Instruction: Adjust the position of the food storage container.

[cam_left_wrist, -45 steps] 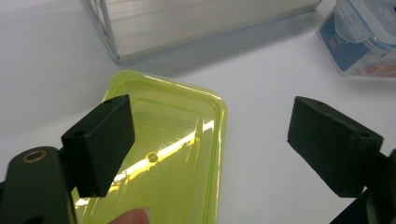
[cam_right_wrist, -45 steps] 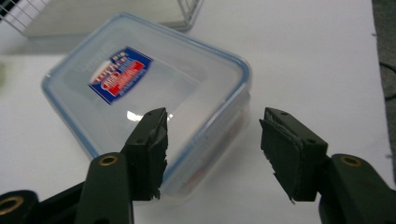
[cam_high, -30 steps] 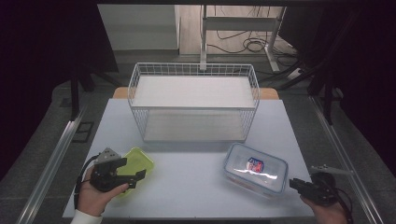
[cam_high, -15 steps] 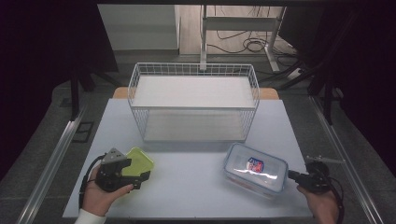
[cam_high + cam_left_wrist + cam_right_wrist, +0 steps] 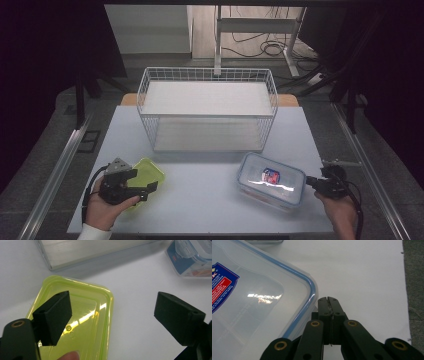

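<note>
Yellow-green plastic lid (image 5: 75, 322), lower left, looks light, stiff and slick under the spread-jawed left gripper (image 5: 112, 315): pinch its rim; right gripper (image 5: 328, 301) is closed, empty.

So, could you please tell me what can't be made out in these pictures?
- Clear container, right gripper view: cut off by the left and bottom edges; label text too small to read.
- Green lid, left gripper view: its near end is cut off by the bottom edge, partly behind a black jaw.
- Wire basket, high view: too distant to tell whether anything small lies inside.
</note>
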